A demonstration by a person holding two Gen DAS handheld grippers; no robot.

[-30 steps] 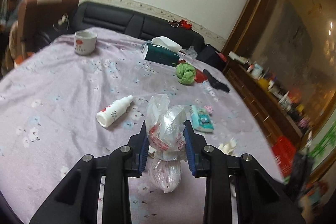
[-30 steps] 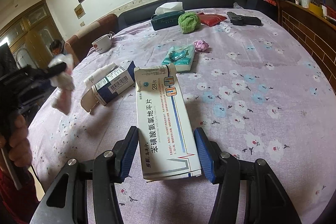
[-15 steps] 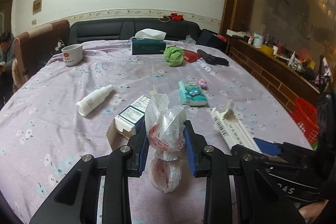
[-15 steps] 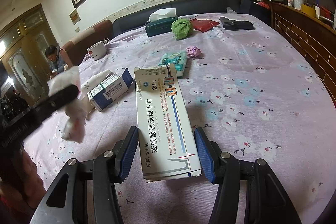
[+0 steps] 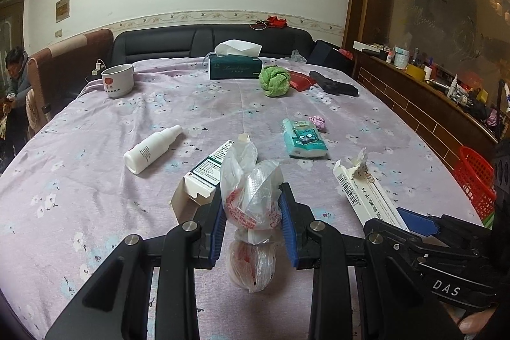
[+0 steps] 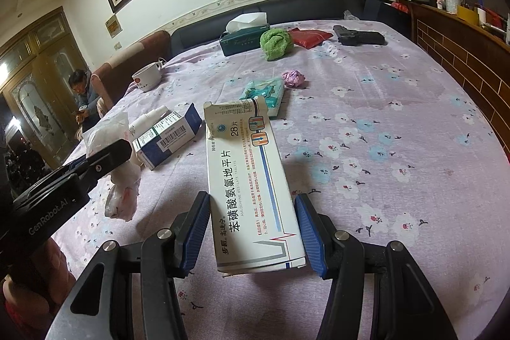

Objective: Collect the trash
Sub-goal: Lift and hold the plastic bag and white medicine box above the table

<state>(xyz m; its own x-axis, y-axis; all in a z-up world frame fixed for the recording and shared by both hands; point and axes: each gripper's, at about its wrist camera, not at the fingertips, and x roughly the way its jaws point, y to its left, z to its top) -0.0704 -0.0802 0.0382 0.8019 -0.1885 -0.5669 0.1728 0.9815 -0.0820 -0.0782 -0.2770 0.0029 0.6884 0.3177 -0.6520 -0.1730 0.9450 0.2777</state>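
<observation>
My left gripper (image 5: pixel 251 225) is shut on a crumpled clear plastic bag (image 5: pixel 250 199) with red print, held above the purple flowered tablecloth (image 5: pixel 95 180). My right gripper (image 6: pixel 255 231) is shut on a long white medicine box (image 6: pixel 248 180) with blue lettering; the box also shows in the left wrist view (image 5: pixel 366 193). The left gripper and its bag (image 6: pixel 122 180) show at the left of the right wrist view. An open blue-and-white carton (image 5: pixel 204 177) lies just beyond the bag.
On the table lie a white spray bottle (image 5: pixel 151 148), a teal tissue pack (image 5: pixel 302 142), a pink crumpled wad (image 5: pixel 318 122), a green cloth ball (image 5: pixel 274 81), a tissue box (image 5: pixel 235 66), a mug (image 5: pixel 117 80). A red basket (image 5: pixel 476 180) stands right of the table.
The left gripper swung round with the bag to face along the table, bringing the right gripper and its box into view. The right gripper kept its box and moved slightly.
</observation>
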